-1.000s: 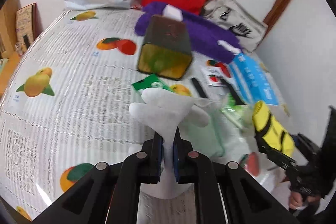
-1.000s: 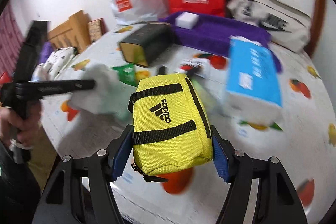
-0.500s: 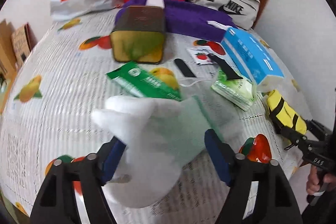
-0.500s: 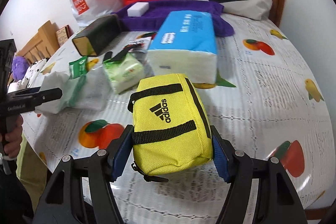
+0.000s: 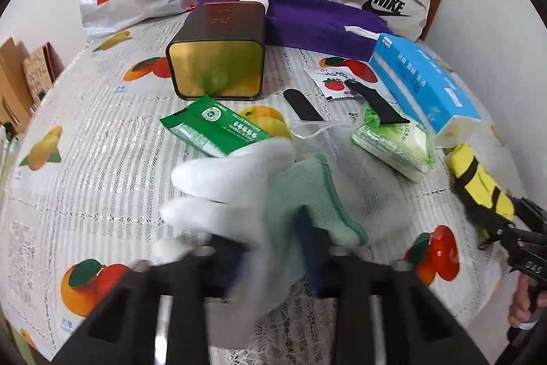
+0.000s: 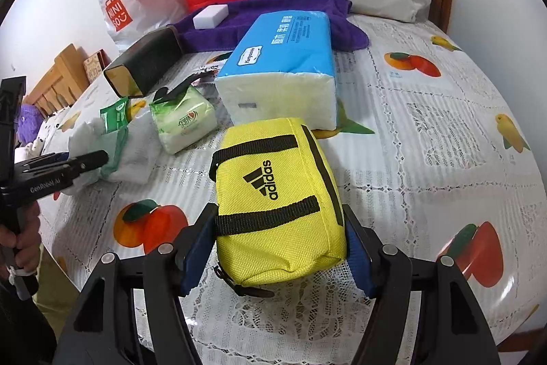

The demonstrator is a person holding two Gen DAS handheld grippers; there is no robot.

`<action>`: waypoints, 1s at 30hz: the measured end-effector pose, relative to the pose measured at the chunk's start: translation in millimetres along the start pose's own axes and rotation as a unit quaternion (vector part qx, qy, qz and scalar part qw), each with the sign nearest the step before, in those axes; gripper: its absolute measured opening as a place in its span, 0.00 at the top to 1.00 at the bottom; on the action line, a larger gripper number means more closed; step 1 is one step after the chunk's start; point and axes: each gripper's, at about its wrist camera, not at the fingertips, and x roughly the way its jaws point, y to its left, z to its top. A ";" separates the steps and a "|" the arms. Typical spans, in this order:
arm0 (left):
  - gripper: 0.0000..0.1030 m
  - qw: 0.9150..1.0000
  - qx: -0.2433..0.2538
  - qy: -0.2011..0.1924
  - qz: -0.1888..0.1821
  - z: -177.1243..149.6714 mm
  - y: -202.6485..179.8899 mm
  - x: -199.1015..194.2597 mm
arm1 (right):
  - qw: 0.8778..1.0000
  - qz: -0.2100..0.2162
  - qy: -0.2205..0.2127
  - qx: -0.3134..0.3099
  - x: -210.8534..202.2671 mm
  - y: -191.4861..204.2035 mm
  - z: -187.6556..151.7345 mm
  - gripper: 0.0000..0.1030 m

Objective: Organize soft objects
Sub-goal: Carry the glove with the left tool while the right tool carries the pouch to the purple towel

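Two soft things are in your grippers at once. Nearest you, your right gripper (image 6: 278, 248) is clamped on the yellow pouch (image 6: 277, 204), one pad pressed to each flank, the pouch held low over the tablecloth (image 6: 444, 139) near its front edge. Your left gripper (image 5: 270, 248) is blurred; its jaws are closing with the white glove (image 5: 232, 190) between them, the glove's green cuff (image 5: 318, 194) toward the right pad, though you can't yet tell if the pads bite.

This looks like the regrasp step for the glove, with the pouch waiting to be placed. Next calls for a firm pinch on the glove before lifting it.

Beyond lie the green sachet (image 5: 215, 129), the wipes pack (image 6: 184, 124) and the blue tissue pack (image 6: 283, 70). Farther back sit the dark tin (image 5: 218, 53) on its side, the purple towel (image 5: 318, 26), then the bags against the wall.
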 end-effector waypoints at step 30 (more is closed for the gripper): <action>0.90 0.993 -0.084 -0.045 -0.076 16.7 41.3 -50.1 | 0.999 0.002 -0.030 -0.027 -43.1 12.6 19.4 0.34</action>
